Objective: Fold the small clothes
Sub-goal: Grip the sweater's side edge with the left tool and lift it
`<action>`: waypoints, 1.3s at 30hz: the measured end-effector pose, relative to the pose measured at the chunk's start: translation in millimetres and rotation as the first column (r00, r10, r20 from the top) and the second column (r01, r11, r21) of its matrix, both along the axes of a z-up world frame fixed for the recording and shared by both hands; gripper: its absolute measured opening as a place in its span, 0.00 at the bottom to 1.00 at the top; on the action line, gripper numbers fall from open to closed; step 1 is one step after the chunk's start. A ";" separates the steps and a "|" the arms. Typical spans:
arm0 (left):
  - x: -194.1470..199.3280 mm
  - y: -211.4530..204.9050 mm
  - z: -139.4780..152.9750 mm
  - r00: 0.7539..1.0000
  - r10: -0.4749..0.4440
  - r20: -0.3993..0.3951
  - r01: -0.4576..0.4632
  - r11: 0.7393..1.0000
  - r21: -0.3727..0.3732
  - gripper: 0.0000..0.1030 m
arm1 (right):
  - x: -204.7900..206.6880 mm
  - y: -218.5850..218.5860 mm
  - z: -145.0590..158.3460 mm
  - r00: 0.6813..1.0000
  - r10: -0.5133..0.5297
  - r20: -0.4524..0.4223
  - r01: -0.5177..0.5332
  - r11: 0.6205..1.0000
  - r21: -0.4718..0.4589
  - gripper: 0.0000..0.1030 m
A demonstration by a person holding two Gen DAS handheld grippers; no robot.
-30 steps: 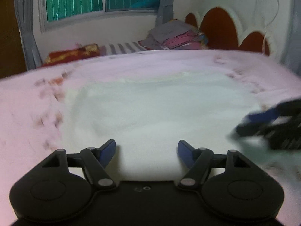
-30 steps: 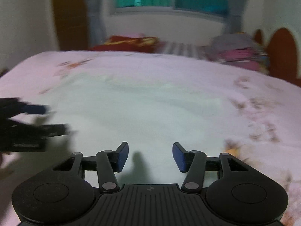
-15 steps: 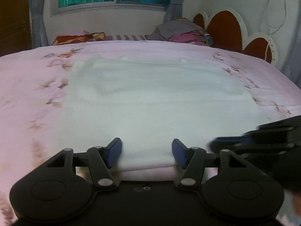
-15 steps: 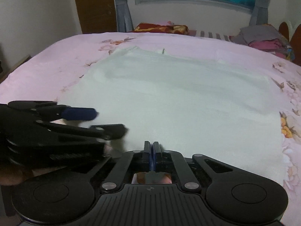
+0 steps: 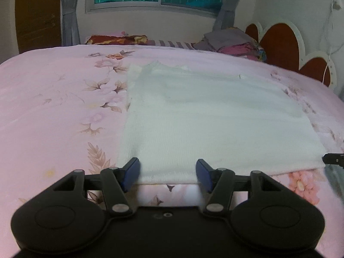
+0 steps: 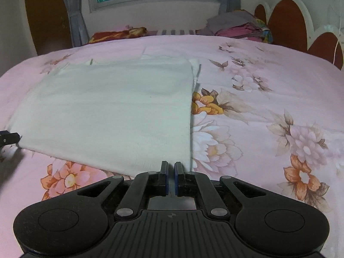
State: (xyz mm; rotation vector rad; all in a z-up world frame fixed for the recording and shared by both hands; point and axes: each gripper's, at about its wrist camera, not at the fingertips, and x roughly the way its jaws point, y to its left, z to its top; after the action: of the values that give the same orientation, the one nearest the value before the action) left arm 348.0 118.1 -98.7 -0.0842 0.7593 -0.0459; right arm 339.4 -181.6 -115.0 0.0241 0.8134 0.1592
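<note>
A pale white-green garment [image 5: 210, 116] lies flat on the pink flowered bedspread [image 5: 53, 107]; it also shows in the right wrist view [image 6: 111, 111]. My left gripper [image 5: 167, 172] is open, its blue-padded fingers straddling the garment's near-left hem without closing on it. My right gripper [image 6: 171, 177] is nearly closed at the garment's near-right corner, with a thin gap between the pads; the cloth edge reaches the fingertips. Each gripper's tip shows at the edge of the other's view, the right one [image 5: 333, 159] and the left one [image 6: 8, 138].
A pile of folded clothes [image 5: 232, 43] and a red patterned pillow [image 5: 116, 39] lie at the far side of the bed. A brown-and-white scalloped headboard [image 5: 286, 43] stands at the right. A window with grey curtains is behind.
Both grippers moved apart to the garment's near corners. The right gripper shut half a second ago and now shows a thin gap. The left stays open.
</note>
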 end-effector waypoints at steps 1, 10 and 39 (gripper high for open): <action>-0.8 0.8 -0.3 1.000 0.002 -0.001 -0.002 1.000 0.000 0.56 | -1.2 0.6 4.0 1.000 -0.002 0.012 0.002 1.000 0.003 0.02; -0.9 3.7 -6.3 1.000 0.001 -0.019 -0.001 1.000 -0.002 0.56 | -3.8 5.5 -4.9 1.000 0.007 -0.009 -0.007 1.000 -0.007 0.02; -10.7 54.4 -48.5 0.912 0.406 -0.061 -0.322 0.617 -0.718 0.47 | 24.3 50.4 29.0 0.991 0.084 0.106 -0.102 0.979 0.177 0.02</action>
State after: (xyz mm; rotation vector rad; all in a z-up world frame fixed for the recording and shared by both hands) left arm 337.3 172.5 -147.1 -0.9949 0.5608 0.0465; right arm 363.6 -131.1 -86.0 0.1495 0.7004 0.3204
